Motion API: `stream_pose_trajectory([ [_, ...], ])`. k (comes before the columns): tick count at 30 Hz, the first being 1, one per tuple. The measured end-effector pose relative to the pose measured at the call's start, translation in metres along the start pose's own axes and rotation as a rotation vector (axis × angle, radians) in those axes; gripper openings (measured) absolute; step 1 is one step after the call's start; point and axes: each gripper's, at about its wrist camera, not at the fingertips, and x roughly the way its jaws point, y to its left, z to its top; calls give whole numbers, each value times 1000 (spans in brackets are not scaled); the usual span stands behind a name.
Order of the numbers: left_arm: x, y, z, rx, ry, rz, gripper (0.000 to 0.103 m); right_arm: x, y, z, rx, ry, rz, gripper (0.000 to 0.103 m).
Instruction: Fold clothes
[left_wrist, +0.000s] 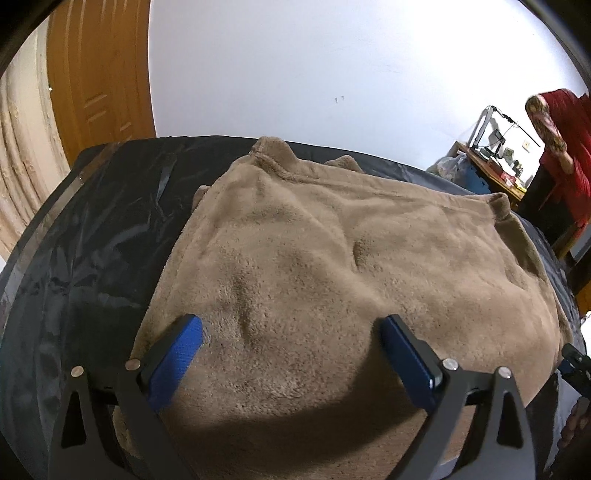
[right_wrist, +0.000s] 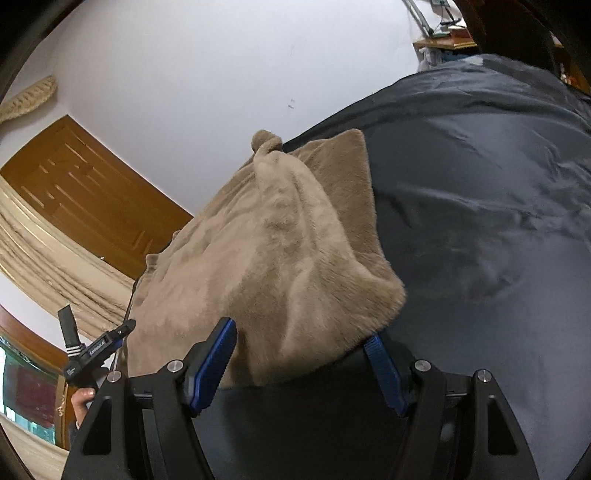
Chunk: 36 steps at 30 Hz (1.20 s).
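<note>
Your left gripper (left_wrist: 291, 332) is hanging over the near part of the fleece (left_wrist: 332, 251), its jaws spread wide with nothing between them; the blue pads (left_wrist: 177, 362) are sitting just above the pile, and whether they are touching it is not clear. Its shadow is falling across the near edge of the cloth.

Your right gripper (right_wrist: 303, 343) is also standing released, jaws wide apart. A corner of the fleece (right_wrist: 280, 258) is drooping into the gap between the blue pads (right_wrist: 214, 362), but neither pad is pinching it. In that view your left gripper (right_wrist: 92, 350) is showing at the lower left, with your hand (right_wrist: 83, 400) wrapped round its handle.

The fleece is lying in a tan, folded slab on the cover (left_wrist: 92, 229), a dark, wrinkled sheet that is spreading out on both sides. From the left wrist the fleece is looking broad and mostly flat, with a few soft creases near the middle and a small bump at the far edge. From the right wrist its near corner is rising in a ridge, and bare cover (right_wrist: 480, 221) is filling the right side.

Farther off, a wall (left_wrist: 332, 66) is standing behind the fleece. A door (left_wrist: 96, 81) is showing at the far left. At the far right a person (left_wrist: 565, 155) in red is bending near a cluttered desk (left_wrist: 495, 162).
</note>
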Motion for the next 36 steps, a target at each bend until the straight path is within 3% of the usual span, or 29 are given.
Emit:
stream_pose_trajectory([
  [20,10,0,-6,27,-24,-26,102,18,9,12,115,-165,-51,70],
  [28,10,-1,-6,31,-29,-24,102,31,16,15,81,-172,-87,70],
  [29,10,0,-6,30,-30,-26,102,31,16,14,77,-176,-87,67],
  [30,10,0,-6,29,-31,-27,102,31,15,14,76,-180,-85,49],
  [31,9,1,-6,24,-33,-31,102,30,14,14,81,-183,-79,42],
  [33,6,5,-6,5,-39,-44,102,28,15,15,77,-191,-72,34],
  [36,1,13,-3,-40,-51,-57,102,24,20,17,65,-206,-64,33],
])
